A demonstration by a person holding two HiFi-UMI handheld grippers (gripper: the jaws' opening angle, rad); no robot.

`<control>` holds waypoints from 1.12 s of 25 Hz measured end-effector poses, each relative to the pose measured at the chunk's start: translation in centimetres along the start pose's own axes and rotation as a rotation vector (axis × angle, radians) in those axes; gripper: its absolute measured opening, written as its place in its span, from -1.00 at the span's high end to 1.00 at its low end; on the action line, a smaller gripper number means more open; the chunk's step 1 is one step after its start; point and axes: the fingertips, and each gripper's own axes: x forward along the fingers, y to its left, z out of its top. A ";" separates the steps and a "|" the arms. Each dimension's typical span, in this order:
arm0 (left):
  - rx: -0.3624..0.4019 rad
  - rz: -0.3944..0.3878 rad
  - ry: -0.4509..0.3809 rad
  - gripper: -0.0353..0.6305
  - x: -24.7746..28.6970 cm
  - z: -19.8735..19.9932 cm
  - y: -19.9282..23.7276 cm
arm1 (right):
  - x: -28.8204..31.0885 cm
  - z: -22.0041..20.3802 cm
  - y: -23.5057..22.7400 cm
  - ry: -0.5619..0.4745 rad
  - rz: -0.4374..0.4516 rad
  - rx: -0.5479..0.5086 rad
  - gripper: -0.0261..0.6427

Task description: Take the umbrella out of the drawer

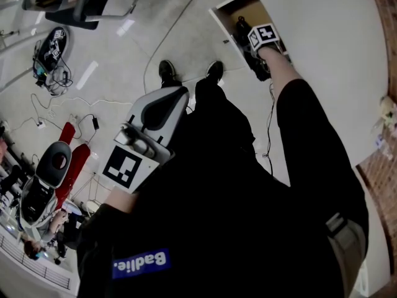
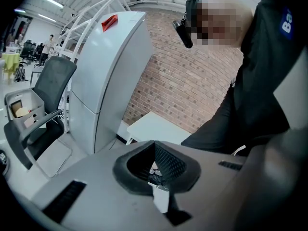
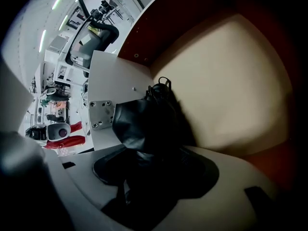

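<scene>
Nearest, a blue patch (image 1: 141, 262) on the person's black top reads "Badlie." The left gripper (image 2: 155, 165) is held by the body, fingers clenched on nothing. The right gripper (image 3: 144, 177) points down into the open drawer (image 3: 231, 81), fingers spread wide. The black umbrella (image 3: 144, 124) lies between them on the drawer's pale bottom, not visibly squeezed.

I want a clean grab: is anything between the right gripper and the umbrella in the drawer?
Nothing visible does. The right gripper reaches down into the open drawer, and the black umbrella lies right between its wide-open jaws. Beside it only the drawer's bare floor shows.
</scene>
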 end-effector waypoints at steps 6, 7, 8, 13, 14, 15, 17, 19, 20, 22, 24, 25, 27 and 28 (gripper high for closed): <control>-0.001 -0.007 0.003 0.89 -0.4 0.3 2.9 | 0.9 2.2 1.7 -0.035 -0.042 -0.025 0.13; -0.003 -0.008 0.003 0.89 -0.5 0.5 4.0 | 1.1 3.1 2.2 -0.047 -0.046 -0.035 0.14; -0.002 -0.011 0.003 0.89 -0.6 0.6 4.3 | 1.0 3.5 2.5 -0.063 -0.050 -0.044 0.14; 0.034 -0.043 -0.016 0.89 -1.5 1.5 0.0 | -2.9 1.2 3.4 -0.163 -0.038 -0.047 0.14; 0.043 -0.052 -0.022 0.89 -1.7 1.8 -0.9 | -3.8 0.7 3.5 -0.185 -0.032 -0.044 0.14; 0.053 -0.061 -0.028 0.89 -1.8 2.1 -1.8 | -4.8 0.4 3.7 -0.212 -0.024 -0.043 0.14; 0.070 -0.079 -0.039 0.89 -2.0 2.9 -2.7 | -6.5 0.4 4.4 -0.270 -0.003 -0.045 0.14; 0.086 -0.099 -0.050 0.89 -2.3 3.6 -3.1 | -8.2 0.4 5.5 -0.310 0.010 -0.050 0.14; 0.096 -0.110 -0.056 0.89 -2.4 4.0 -3.2 | -9.1 0.4 6.0 -0.326 0.014 -0.051 0.14; 0.117 -0.136 -0.070 0.89 -2.6 4.7 -3.5 | -10.9 0.3 6.9 -0.365 0.028 -0.048 0.14; 0.137 -0.162 -0.088 0.89 -2.8 5.5 -4.0 | -12.9 0.3 7.9 -0.424 0.052 -0.031 0.14; 0.147 -0.174 -0.099 0.89 -3.0 5.9 -4.2 | -14.0 0.3 8.5 -0.457 0.068 -0.020 0.14; 0.169 -0.196 -0.122 0.89 -3.5 6.9 -4.7 | -16.3 0.1 9.9 -0.517 0.095 0.000 0.14; 0.178 -0.206 -0.133 0.89 -3.8 7.3 -4.8 | -17.5 0.0 10.6 -0.542 0.105 0.006 0.14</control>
